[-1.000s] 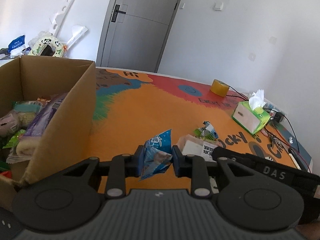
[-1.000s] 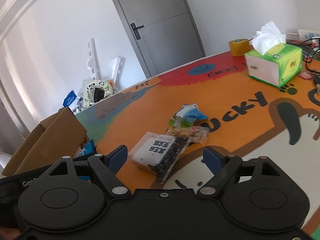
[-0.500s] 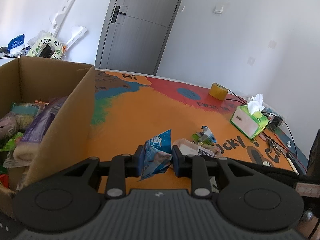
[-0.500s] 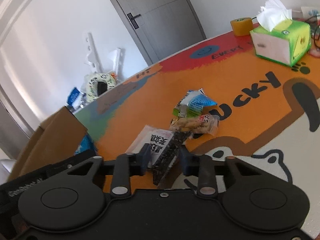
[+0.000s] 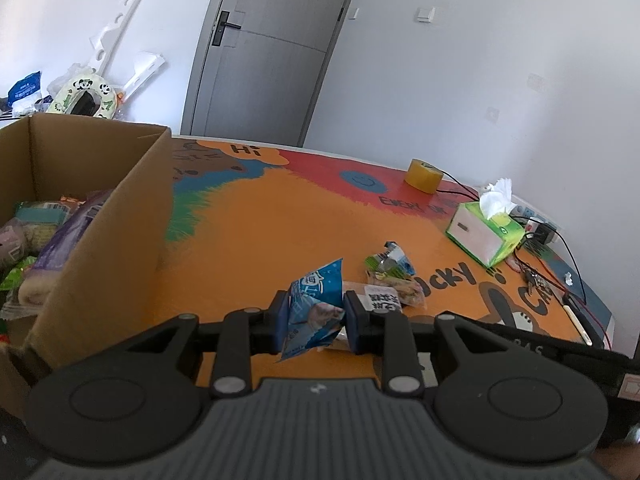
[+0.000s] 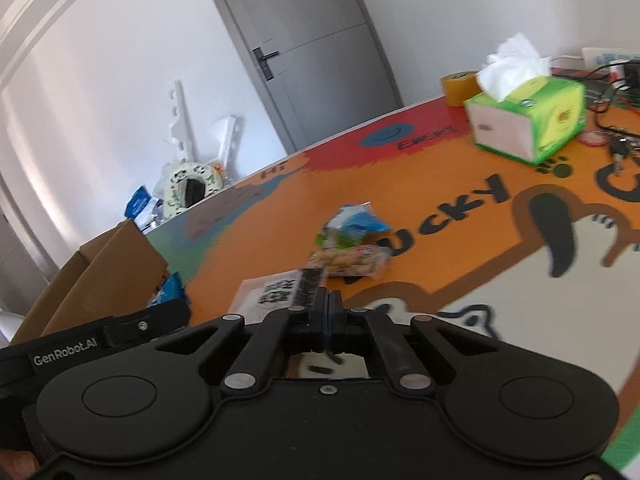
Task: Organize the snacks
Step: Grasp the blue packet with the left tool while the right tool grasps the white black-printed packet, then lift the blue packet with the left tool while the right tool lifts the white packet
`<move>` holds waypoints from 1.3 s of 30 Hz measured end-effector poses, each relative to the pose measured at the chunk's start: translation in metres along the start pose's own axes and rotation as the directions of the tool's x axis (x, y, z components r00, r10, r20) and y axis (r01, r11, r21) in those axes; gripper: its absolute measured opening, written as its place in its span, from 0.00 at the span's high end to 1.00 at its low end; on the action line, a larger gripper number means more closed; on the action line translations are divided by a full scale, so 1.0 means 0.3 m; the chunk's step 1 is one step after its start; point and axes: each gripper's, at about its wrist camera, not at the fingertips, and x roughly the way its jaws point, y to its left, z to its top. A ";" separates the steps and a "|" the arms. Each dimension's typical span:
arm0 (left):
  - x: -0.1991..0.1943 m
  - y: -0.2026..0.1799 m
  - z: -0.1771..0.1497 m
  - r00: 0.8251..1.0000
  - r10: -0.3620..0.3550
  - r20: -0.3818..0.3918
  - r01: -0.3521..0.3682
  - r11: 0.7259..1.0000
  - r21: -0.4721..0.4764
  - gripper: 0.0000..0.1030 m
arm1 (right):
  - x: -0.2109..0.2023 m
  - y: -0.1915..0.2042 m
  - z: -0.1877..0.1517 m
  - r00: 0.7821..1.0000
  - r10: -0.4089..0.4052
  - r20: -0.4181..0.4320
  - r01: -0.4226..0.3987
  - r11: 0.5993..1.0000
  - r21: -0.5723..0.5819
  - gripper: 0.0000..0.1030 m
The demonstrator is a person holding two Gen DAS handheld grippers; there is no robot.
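My left gripper (image 5: 316,316) is shut on a blue snack packet (image 5: 316,304) and holds it above the orange mat, just right of the open cardboard box (image 5: 120,216). Several snacks (image 5: 48,236) lie inside that box. My right gripper (image 6: 328,304) has its jaws together on the near edge of a white-and-black packet (image 6: 276,292) lying on the mat. Just beyond it sit a clear biscuit packet (image 6: 348,262) and a green-and-blue packet (image 6: 352,226). At the left of the right wrist view, the blue packet (image 6: 170,288) shows beside the box (image 6: 104,276).
A green tissue box (image 5: 484,234), a yellow tape roll (image 5: 423,176), cables and keys (image 6: 620,148) occupy the mat's far right. A grey door and white walls stand behind. Bags and white foam pieces (image 5: 116,52) are piled beyond the box.
The right gripper's jaws went from wide open to fully closed on the white-and-black packet's edge, and the gripper shifted slightly. The left gripper kept its hold on the blue packet.
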 end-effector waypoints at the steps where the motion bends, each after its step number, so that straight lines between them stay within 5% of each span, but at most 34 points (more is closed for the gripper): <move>1: -0.002 -0.004 -0.001 1.000 -0.001 0.000 0.001 1.000 0.002 0.73 | -0.010 -0.010 0.002 1.000 -0.010 0.006 0.010 1.000 0.005 0.99; 5: -0.019 -0.017 0.004 1.000 -0.001 0.014 0.001 1.000 -0.001 0.73 | -0.020 -0.032 0.013 1.000 0.015 -0.018 -0.014 0.999 0.044 0.93; 9: -0.047 -0.030 0.024 0.999 -0.002 0.052 0.001 1.000 0.012 0.73 | -0.009 0.019 0.011 1.000 0.021 -0.004 -0.021 1.000 0.001 0.56; 19: -0.065 0.012 0.076 0.993 0.041 0.112 -0.043 0.999 0.009 0.73 | 0.097 0.156 0.022 0.999 0.028 -0.032 -0.030 0.997 -0.077 0.24; 28: -0.069 0.049 0.091 0.988 0.061 0.139 -0.058 0.998 -0.019 0.73 | 0.161 0.222 0.014 0.998 0.003 -0.057 -0.009 0.994 -0.110 0.16; 35: -0.066 0.063 0.086 0.988 0.076 0.137 -0.072 0.997 -0.030 0.73 | 0.206 0.248 -0.003 0.992 -0.090 -0.087 0.077 0.986 -0.148 0.16; 39: -0.067 0.060 0.081 0.988 0.074 0.136 -0.071 0.997 -0.029 0.73 | 0.200 0.234 -0.015 0.991 -0.102 -0.092 0.088 0.985 -0.149 0.37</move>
